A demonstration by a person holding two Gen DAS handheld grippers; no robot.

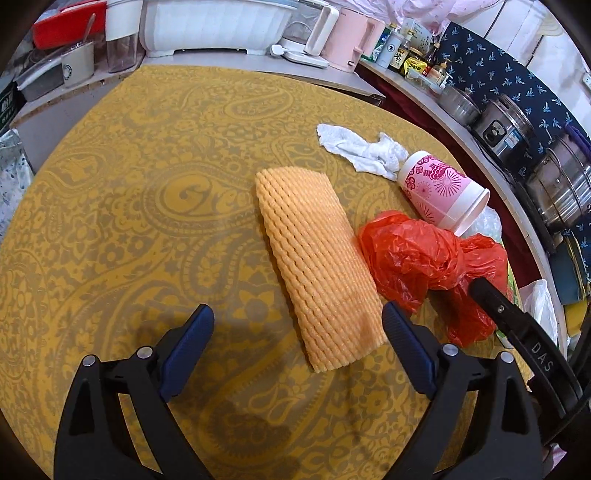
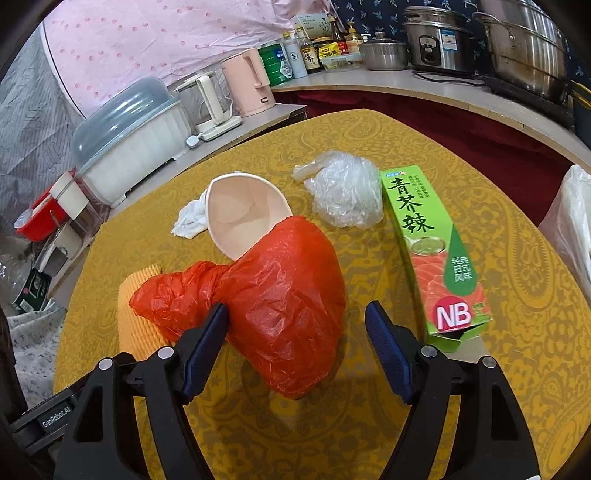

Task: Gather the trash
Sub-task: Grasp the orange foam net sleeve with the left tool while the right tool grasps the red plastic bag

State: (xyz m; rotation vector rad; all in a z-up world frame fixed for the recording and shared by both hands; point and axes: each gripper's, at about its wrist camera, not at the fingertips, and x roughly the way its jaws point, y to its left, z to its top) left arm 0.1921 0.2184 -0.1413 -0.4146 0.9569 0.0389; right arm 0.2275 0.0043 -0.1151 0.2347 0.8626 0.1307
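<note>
On the yellow patterned table (image 1: 129, 192) lie an orange foam fruit net (image 1: 317, 262), a crumpled red plastic bag (image 1: 424, 258), a tipped pink paper cup (image 1: 439, 192) and a white tissue (image 1: 362, 149). My left gripper (image 1: 299, 325) is open, its right finger beside the net's near end. My right gripper (image 2: 297, 321) is open around the near part of the red bag (image 2: 280, 295). The right wrist view also shows the cup (image 2: 240, 214), a clear plastic wad (image 2: 345, 192), a green box (image 2: 436, 254) and the net (image 2: 136, 321).
A counter behind holds a white dish rack (image 1: 214, 26), a pink kettle (image 1: 349, 37), bottles (image 1: 406, 55) and steel pots (image 1: 546, 177). A white plastic bag (image 2: 572, 225) hangs at the table's right edge. The right gripper's body (image 1: 524, 339) shows in the left wrist view.
</note>
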